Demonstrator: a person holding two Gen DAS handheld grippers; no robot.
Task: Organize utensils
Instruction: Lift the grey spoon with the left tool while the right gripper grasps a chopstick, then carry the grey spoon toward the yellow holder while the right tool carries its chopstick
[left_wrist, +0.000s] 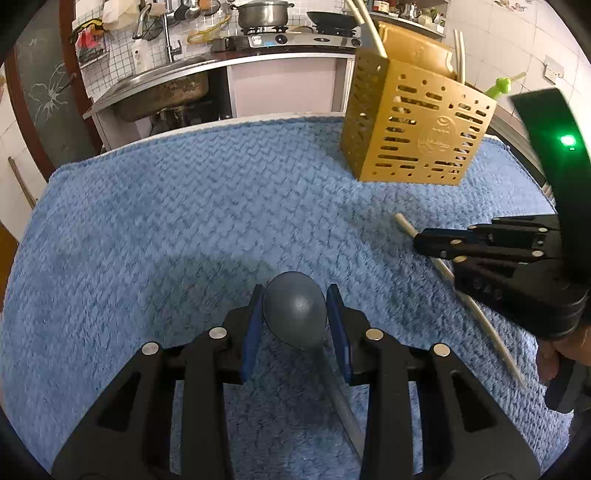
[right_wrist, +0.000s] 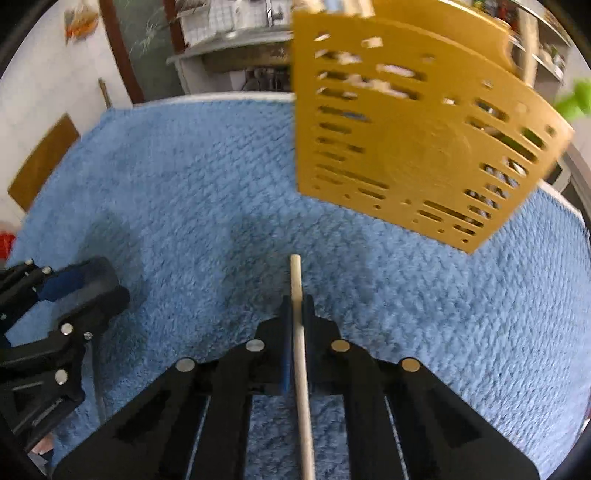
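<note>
A gold perforated utensil holder (left_wrist: 413, 125) stands on the blue towel (left_wrist: 184, 206) at the far right; it fills the upper right of the right wrist view (right_wrist: 417, 140) and holds several pale sticks. My left gripper (left_wrist: 295, 314) is shut on a dark grey spoon (left_wrist: 295, 310), bowl up between the blue pads, handle running back. My right gripper (right_wrist: 296, 314) is shut on a pale chopstick (right_wrist: 298, 332), its tip pointing toward the holder. In the left wrist view the right gripper (left_wrist: 428, 245) is at the right, over the chopstick (left_wrist: 404, 223).
The blue towel (right_wrist: 166, 177) covers the table. Behind it are a sink (left_wrist: 162, 92), a stove with a pot (left_wrist: 262, 14) and a pan. A green item (left_wrist: 498, 86) pokes out behind the holder. The left gripper shows at left in the right wrist view (right_wrist: 74, 291).
</note>
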